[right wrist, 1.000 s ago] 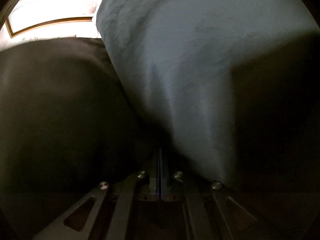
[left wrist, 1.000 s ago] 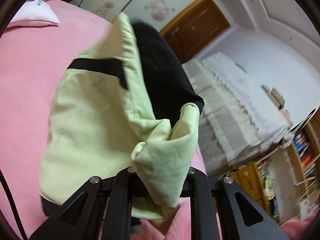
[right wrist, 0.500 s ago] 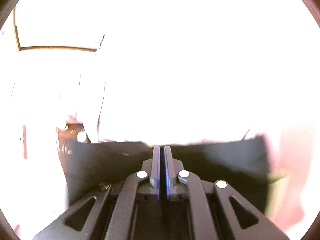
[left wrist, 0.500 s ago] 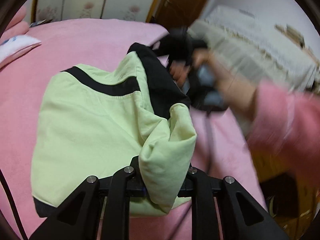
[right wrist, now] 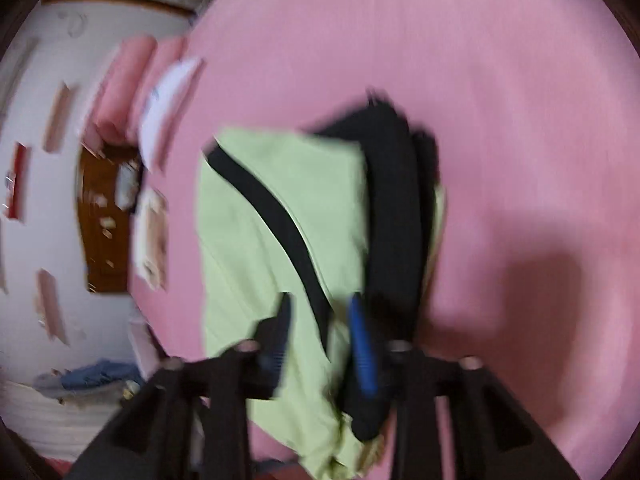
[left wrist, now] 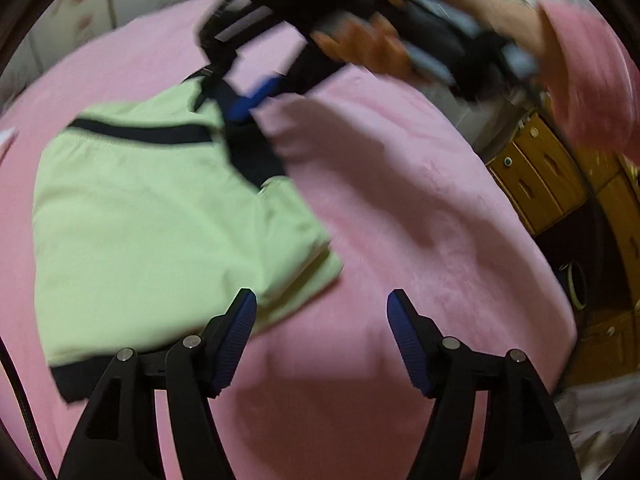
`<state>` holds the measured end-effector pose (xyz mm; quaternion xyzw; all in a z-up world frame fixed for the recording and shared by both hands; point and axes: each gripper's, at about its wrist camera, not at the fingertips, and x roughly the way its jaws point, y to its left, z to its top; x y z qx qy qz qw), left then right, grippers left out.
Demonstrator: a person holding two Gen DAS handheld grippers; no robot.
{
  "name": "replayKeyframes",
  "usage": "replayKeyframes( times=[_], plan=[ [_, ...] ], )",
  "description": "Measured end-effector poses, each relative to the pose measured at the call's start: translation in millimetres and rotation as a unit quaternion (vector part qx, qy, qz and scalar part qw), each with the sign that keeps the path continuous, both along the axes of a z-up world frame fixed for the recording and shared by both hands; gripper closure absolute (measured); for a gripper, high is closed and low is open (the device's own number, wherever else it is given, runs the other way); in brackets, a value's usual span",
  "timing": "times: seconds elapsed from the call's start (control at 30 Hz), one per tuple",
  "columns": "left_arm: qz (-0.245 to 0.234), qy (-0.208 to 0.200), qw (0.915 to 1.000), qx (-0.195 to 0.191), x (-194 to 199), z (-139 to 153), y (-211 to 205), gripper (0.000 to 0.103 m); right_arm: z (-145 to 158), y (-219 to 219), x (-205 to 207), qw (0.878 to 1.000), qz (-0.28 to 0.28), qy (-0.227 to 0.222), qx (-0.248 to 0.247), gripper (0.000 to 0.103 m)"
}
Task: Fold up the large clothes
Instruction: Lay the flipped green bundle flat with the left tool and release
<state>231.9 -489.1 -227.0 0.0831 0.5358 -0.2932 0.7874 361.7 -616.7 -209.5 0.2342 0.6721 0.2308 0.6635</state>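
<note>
A light green garment with black trim (left wrist: pixel 136 224) lies folded on the pink bedspread (left wrist: pixel 400 208). My left gripper (left wrist: pixel 320 300) hovers over its near right corner, jaws opening wide with nothing between them. In the right wrist view the same garment (right wrist: pixel 264 224) lies below my right gripper (right wrist: pixel 320 308), whose jaws are opening above the cloth without pressing it. The right gripper (left wrist: pixel 244 100) also shows in the left wrist view, over the garment's far black edge, held by a hand in a pink sleeve (left wrist: pixel 580 80).
The pink bedspread (right wrist: pixel 480 80) stretches all around the garment. A white pillow (right wrist: pixel 168 96) and pink pillows lie at the bed's head. Wooden drawers (left wrist: pixel 540 184) stand past the bed's right edge. A dark cable (left wrist: pixel 16 392) runs along the left.
Both grippers have let go of the garment and opened. The green corner that hung from my left gripper now lies flat on the bed. The right gripper has lifted off the cloth.
</note>
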Motion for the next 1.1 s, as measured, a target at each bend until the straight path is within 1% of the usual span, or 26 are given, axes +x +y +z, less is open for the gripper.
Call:
replayKeyframes(
  times=[0.07, 0.1, 0.13, 0.2, 0.23, 0.27, 0.3, 0.37, 0.4, 0.43, 0.47, 0.5, 0.53, 0.6, 0.63, 0.7, 0.77, 0.8, 0.83, 0.9, 0.93, 0.97, 1.0, 1.03, 1.07, 1.1],
  plan=[
    [0.027, 0.021, 0.9994, -0.012, 8, 8, 15, 0.036, -12, 0, -15, 1.0, 0.008, 0.01, -0.015, 0.061],
    [0.039, 0.024, 0.9988, -0.016, 11, 12, 22, 0.034, -19, 1, -19, 1.0, 0.006, 0.017, -0.017, 0.061],
    [0.05, 0.025, 0.9983, -0.018, 13, 14, 30, 0.029, -18, 1, -20, 1.0, 0.002, 0.017, -0.017, 0.061],
    [0.082, 0.02, 0.9962, -0.023, 22, 22, 49, 0.028, -22, 6, -16, 1.0, -0.008, 0.011, -0.016, 0.061],
    [0.097, 0.019, 0.9947, -0.027, 27, 25, 55, 0.028, -20, 7, -18, 1.0, -0.017, 0.0, -0.018, 0.062],
    [0.112, 0.016, 0.9932, -0.027, 32, 28, 60, 0.028, -19, 10, -17, 0.999, -0.025, -0.011, -0.017, 0.088],
    [0.125, 0.013, 0.9918, -0.026, 37, 30, 68, 0.028, -20, 16, -12, 0.999, -0.034, -0.022, -0.016, 0.098],
    [0.144, 0.007, 0.9893, -0.018, 39, 31, 77, 0.028, -10, 28, -1, 0.997, -0.06, -0.048, -0.016, 0.099],
    [0.16, 0.006, 0.987, -0.015, 43, 32, 84, 0.028, 1, 25, -5, 0.995, -0.067, -0.076, -0.013, 0.099],
    [0.176, 0.011, 0.9842, -0.018, 47, 33, 92, 0.028, 7, 38, -4, 0.993, -0.069, -0.093, -0.019, 0.099],
    [0.186, 0.018, 0.9822, -0.022, 46, 30, 96, 0.028, 16, 43, -4, 0.991, -0.063, -0.113, -0.037, 0.1],
    [0.206, 0.034, 0.9773, -0.037, 49, 29, 106, 0.028, 24, 39, -7, 0.989, -0.06, -0.125, -0.047, 0.1],
    [0.217, 0.043, 0.9742, -0.046, 52, 27, 114, 0.028, 30, 33, -9, 0.988, -0.066, -0.124, -0.058, 0.1],
    [0.238, 0.064, 0.9672, -0.064, 54, 21, 126, 0.028, 28, 23, -12, 0.987, -0.08, -0.113, -0.082, 0.1],
    [0.242, 0.065, 0.966, -0.062, 54, 19, 130, 0.028, 20, 16, -14, 0.986, -0.085, -0.102, -0.104, 0.1],
    [0.253, 0.06, 0.9646, -0.04, 55, 11, 135, 0.028, 0, 11, -16, 0.985, -0.088, -0.078, -0.13, 0.099],
    [0.257, 0.06, 0.9641, -0.024, 57, 3, 136, 0.028, -23, 6, -20, 0.985, -0.101, -0.053, -0.131, 0.099],
    [0.26, 0.06, 0.9637, -0.015, 58, 1, 137, 0.028, -29, 6, -20, 0.984, -0.107, -0.055, -0.132, 0.098],
    [0.261, 0.06, 0.9634, -0.009, 60, 1, 139, 0.028, -28, 8, -20, 0.983, -0.109, -0.058, -0.133, 0.097],
    [0.262, 0.059, 0.9632, -0.001, 63, 3, 138, 0.028, -17, 10, -22, 0.981, -0.118, -0.069, -0.141, 0.088],
    [0.261, 0.057, 0.9636, 0.004, 65, 5, 138, 0.028, -13, 7, -24, 0.978, -0.12, -0.072, -0.152, 0.077],
    [0.261, 0.056, 0.9637, 0.007, 65, 5, 140, 0.028, -7, 5, -28, 0.976, -0.12, -0.074, -0.168, 0.063],
    [0.261, 0.052, 0.9639, 0.012, 65, 6, 141, 0.028, -3, 3, -32, 0.973, -0.122, -0.074, -0.183, 0.058],
    [0.261, 0.049, 0.9639, 0.016, 65, 7, 143, 0.028, 0, -2, -38, 0.973, -0.123, -0.071, -0.183, 0.052],
    [0.263, 0.048, 0.9634, 0.019, 67, 7, 144, 0.028, -2, -1, -43, 0.975, -0.122, -0.064, -0.173, 0.052],
    [0.267, 0.049, 0.9622, 0.021, 71, 8, 147, 0.028, -6, -1, -49, 0.98, -0.116, -0.044, -0.158, 0.052]
  ],
)
